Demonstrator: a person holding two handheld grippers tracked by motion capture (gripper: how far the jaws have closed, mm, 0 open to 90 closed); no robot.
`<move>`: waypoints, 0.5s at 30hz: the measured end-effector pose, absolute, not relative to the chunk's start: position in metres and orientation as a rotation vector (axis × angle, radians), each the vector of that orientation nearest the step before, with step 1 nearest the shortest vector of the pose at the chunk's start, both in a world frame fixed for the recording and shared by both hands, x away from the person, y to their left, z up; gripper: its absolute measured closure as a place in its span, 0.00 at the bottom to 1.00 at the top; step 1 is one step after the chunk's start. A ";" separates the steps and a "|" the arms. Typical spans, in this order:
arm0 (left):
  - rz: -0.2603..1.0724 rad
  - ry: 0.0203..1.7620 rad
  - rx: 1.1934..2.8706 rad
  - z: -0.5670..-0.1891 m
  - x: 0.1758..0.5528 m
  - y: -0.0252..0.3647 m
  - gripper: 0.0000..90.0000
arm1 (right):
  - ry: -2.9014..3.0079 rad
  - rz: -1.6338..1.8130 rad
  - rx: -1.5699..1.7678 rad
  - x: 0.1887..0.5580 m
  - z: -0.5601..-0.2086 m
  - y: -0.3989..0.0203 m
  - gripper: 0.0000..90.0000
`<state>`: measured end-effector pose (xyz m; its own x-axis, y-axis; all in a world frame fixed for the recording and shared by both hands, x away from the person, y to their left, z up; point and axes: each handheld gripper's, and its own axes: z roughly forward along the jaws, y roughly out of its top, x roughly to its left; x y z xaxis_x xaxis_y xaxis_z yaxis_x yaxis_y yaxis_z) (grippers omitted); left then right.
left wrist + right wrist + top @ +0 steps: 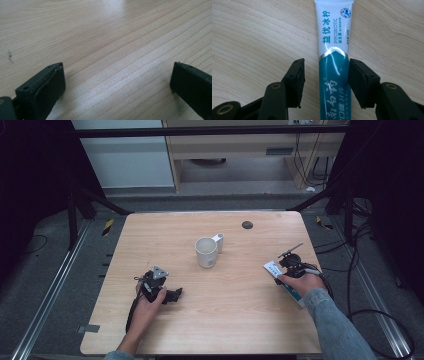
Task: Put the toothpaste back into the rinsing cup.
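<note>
On the table (165, 335) lie one toothpaste tube (280, 276) near the right edge and one white mug (206, 252) about mid-table, nearer the far edge, with a small white thing I cannot make out touching its far side. The right gripper (325, 75) straddles the tube — jaws part-way apart, one pad (358, 80) touching the tube's side, the other just clear. The left gripper (172, 295) rests near the front-left corner — jaws wide apart over bare wood.
</note>
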<state>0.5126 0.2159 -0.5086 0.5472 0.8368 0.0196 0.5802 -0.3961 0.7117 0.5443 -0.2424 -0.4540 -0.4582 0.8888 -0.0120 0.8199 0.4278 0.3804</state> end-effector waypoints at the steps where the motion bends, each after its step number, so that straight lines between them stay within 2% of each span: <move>1: 0.499 1.136 2.122 -0.509 0.513 0.216 0.00 | 2.467 0.477 1.502 0.547 -0.457 -0.243 0.52; 15: 0.499 1.136 2.122 -0.509 0.513 0.216 0.00 | 2.485 0.460 1.551 0.561 -0.468 -0.247 0.54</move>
